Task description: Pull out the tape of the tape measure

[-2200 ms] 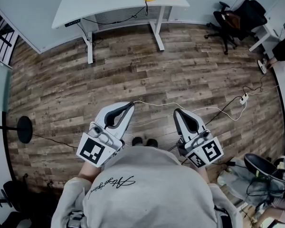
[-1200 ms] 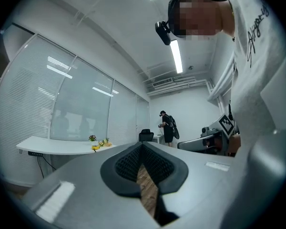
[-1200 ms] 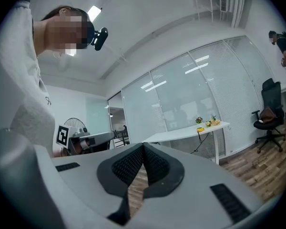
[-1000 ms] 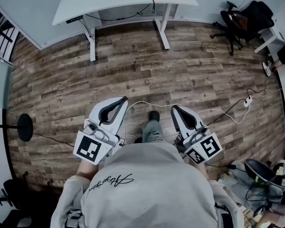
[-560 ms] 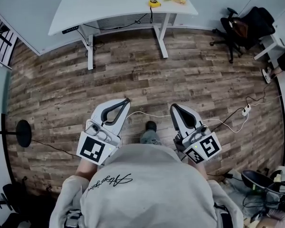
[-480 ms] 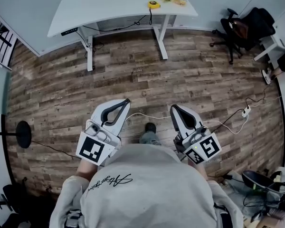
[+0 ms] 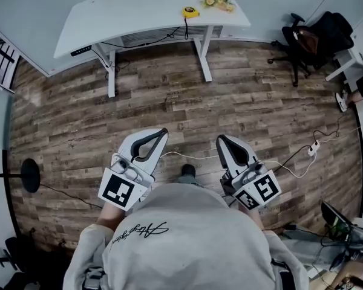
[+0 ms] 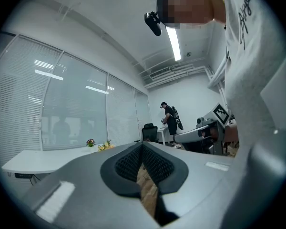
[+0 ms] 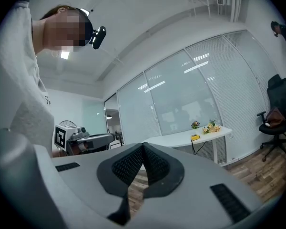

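Walk up to tape measure (image 7: 189, 11) on far surface (image 7: 121, 17); carry left tool (image 7: 162, 133) and right tool (image 7: 221, 139), both pinched together empty, level.

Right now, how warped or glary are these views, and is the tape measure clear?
Head view: strong fisheye bend, dark corners; the yellow tape measure on the white desk is small but clear. Left gripper view: the ceiling light strip blows out white. Right gripper view: lights reflect in the glass wall; the tape measure is a yellow spot.
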`<state>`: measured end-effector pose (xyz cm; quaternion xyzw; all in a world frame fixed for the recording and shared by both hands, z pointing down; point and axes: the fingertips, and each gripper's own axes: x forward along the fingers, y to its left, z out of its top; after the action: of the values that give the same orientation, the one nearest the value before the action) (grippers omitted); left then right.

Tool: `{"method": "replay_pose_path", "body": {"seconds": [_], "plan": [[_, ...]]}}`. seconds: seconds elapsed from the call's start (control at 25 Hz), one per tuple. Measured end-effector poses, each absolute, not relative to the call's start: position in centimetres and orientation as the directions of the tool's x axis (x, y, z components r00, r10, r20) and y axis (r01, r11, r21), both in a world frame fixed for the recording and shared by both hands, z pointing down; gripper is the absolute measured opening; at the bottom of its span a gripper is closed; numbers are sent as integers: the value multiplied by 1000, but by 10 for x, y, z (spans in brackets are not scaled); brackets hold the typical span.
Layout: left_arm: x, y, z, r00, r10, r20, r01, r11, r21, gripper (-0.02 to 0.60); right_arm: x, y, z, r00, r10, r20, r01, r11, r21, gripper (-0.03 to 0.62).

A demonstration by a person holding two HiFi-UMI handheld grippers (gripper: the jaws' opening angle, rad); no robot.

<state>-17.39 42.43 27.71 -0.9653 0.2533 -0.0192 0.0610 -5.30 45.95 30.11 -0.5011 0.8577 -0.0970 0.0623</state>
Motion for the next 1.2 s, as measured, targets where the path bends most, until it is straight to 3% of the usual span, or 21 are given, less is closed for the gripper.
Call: {"method": "replay_pose_path", "body": {"seconds": [0.56,1.2], "plan": [[-116,378,267,855,-514,-66,-518,-850,-96,0,6,412,300,-510,-860,-24,-839,504,-207,0],[-139,352,266,832,-551,-61,-554,-829,-79,0,-11,386,302,-561,-827,-35,-797,551,-246,0]]}}
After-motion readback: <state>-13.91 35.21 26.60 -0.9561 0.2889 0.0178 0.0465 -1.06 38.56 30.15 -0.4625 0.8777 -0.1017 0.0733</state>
